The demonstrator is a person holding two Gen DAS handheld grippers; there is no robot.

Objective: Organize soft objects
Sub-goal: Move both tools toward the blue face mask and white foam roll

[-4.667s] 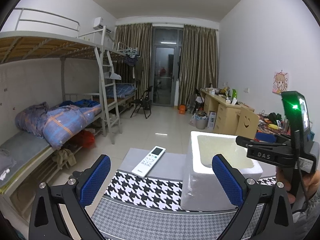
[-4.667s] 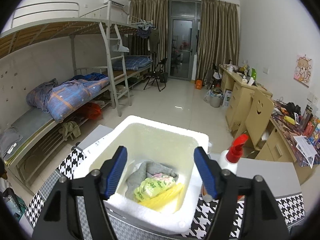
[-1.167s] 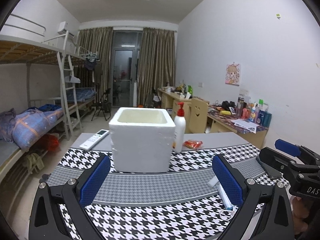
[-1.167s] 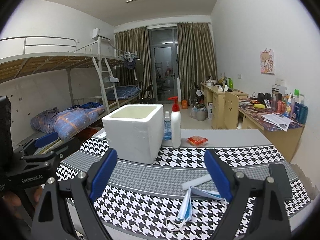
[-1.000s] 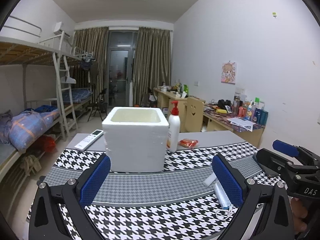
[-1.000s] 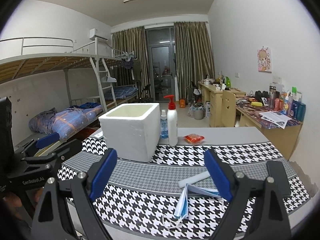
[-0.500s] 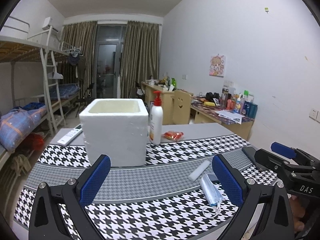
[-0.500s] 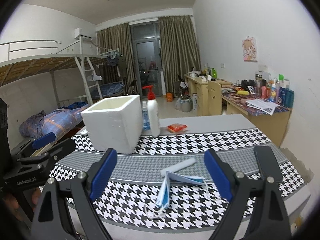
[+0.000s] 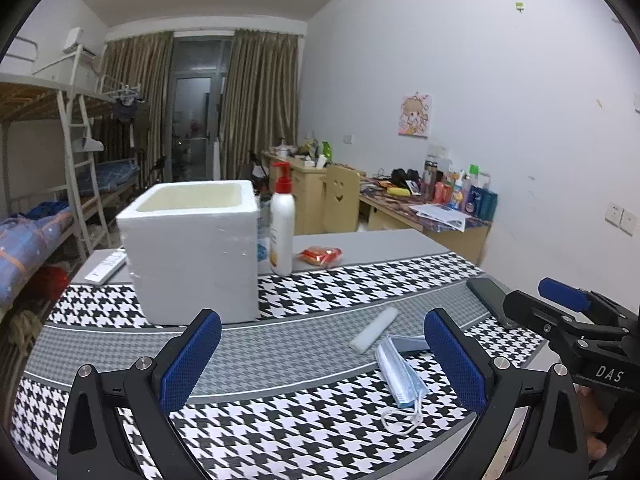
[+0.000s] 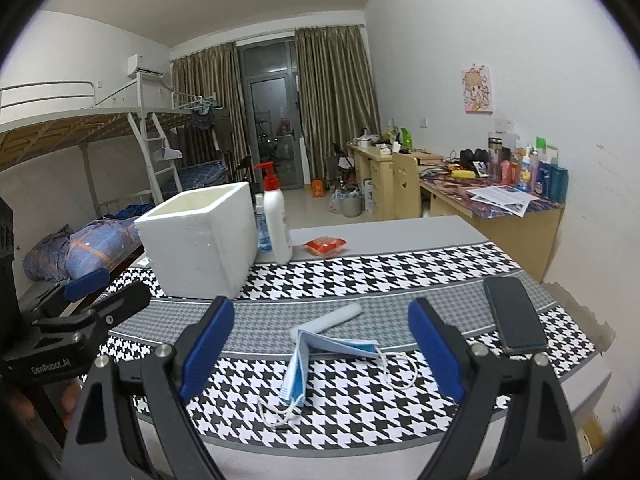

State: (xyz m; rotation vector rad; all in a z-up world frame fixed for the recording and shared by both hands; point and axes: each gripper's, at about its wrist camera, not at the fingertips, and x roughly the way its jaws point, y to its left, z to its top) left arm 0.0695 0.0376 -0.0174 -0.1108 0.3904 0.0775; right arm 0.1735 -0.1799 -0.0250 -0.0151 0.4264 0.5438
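Spanning the far left of the surface [image 10: 400,236], a white foam box [image 10: 200,244] stands upright on the houndstooth cloth [image 10: 360,272], its top open. Just right of the box stand a small clear bottle [image 10: 262,224] and a white pump bottle [image 10: 277,220] with a red head; a red packet [image 10: 325,245] lies near them to the right. Nearer the cameras, a pale cylinder [image 10: 328,322] lies slantwise, and a blue face mask [image 10: 320,356] rests folded beside its near end, ear loops trailing on the cloth. A dark phone [image 10: 514,314] lies flat at the right edge. The left gripper [image 9: 320,356] hangs above the near cloth with its blue pads [image 9: 190,360] wide apart and nothing between them; the mask lies just inside its right pad. The right gripper [image 10: 320,348] likewise stands wide, empty, with the mask below and between its fingers [image 10: 436,348], not touched.
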